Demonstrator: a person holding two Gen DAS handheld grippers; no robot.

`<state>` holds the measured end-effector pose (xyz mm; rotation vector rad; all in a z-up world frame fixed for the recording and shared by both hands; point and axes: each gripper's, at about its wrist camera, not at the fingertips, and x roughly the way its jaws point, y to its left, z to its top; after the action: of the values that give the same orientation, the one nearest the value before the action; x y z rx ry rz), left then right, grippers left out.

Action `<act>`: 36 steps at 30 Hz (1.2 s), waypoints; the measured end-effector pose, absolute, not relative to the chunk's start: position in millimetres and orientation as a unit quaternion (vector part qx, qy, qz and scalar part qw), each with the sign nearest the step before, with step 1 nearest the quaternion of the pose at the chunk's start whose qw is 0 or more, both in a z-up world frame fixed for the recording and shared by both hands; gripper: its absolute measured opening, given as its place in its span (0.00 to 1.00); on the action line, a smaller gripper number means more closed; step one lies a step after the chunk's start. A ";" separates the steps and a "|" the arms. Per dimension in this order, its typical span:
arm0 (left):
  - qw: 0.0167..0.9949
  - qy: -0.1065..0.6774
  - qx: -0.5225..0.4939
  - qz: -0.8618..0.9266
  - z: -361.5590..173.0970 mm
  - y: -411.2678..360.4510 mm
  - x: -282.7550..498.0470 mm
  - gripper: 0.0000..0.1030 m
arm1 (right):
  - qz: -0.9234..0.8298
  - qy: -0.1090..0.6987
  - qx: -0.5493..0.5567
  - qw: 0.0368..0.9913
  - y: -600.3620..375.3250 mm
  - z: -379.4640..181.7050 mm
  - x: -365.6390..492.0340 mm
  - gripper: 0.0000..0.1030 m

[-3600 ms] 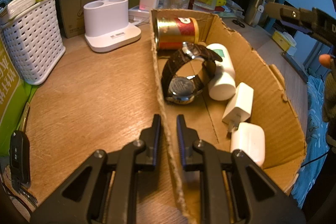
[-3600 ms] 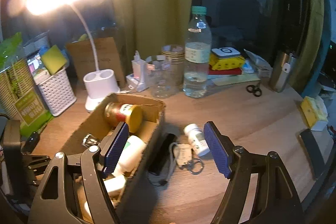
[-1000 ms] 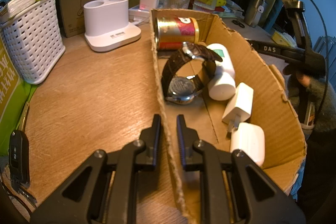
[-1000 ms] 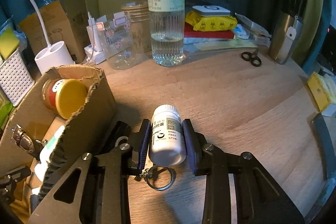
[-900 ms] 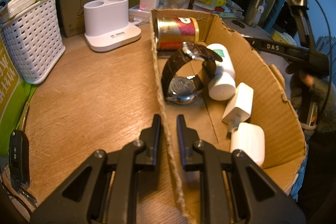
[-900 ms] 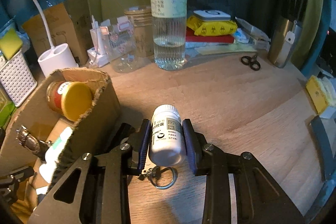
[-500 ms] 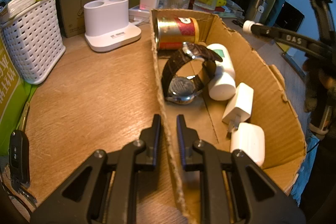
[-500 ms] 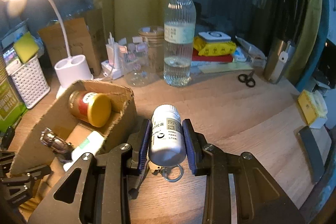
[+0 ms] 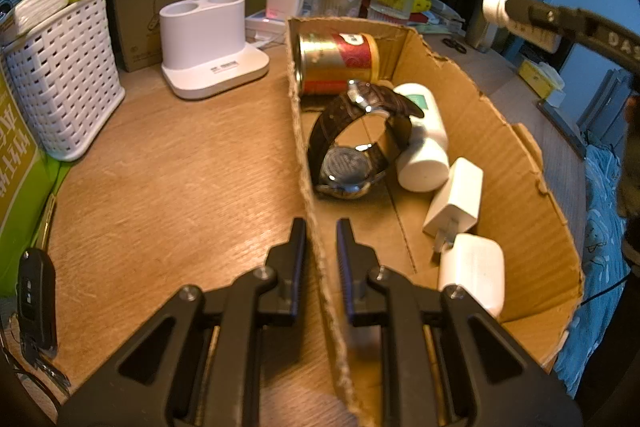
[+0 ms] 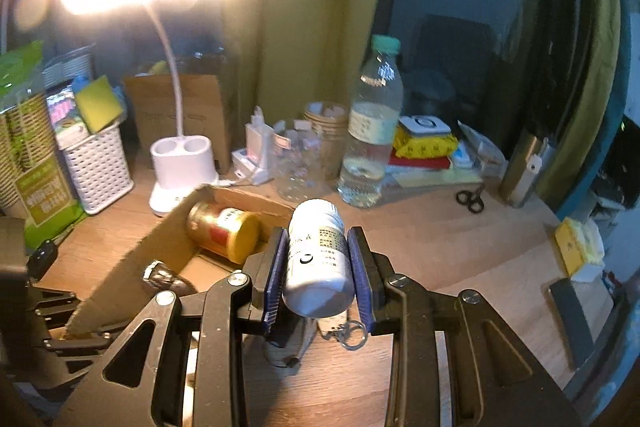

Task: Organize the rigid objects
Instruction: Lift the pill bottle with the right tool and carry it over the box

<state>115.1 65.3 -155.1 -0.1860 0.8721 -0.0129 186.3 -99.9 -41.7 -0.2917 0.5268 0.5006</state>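
White pill bottle [image 10: 316, 255]: printed label, lying on its side, lifted above the desk beside the cardboard box [image 9: 520, 163]. In the box: gold-and-red can [image 9: 338, 63], brown-strap watch [image 9: 360, 143], white bottle [image 9: 424, 147], charger plug [image 9: 456, 199], white earbud case [image 9: 472, 267].

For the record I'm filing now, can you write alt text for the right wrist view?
The right tool grips a white pill bottle above a wooden desk. To its left is an open cardboard box holding a gold can. Behind stand a lit desk lamp, a water bottle and scissors.
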 end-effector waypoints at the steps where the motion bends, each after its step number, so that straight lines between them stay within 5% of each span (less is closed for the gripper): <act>1: 0.902 0.422 -0.090 -0.006 -155.2 65.2 115.0 0.16 | 0.247 0.254 -0.144 0.924 -97.8 -40.1 183.3 0.32; 36: 0.902 0.422 -0.090 -0.006 -155.1 65.4 115.1 0.16 | 0.356 0.280 -0.188 0.872 -14.7 -65.9 171.1 0.32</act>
<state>115.1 65.4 -155.1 -0.1866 0.8722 -0.0129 171.1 -14.7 -65.9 -0.3928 0.5845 0.7433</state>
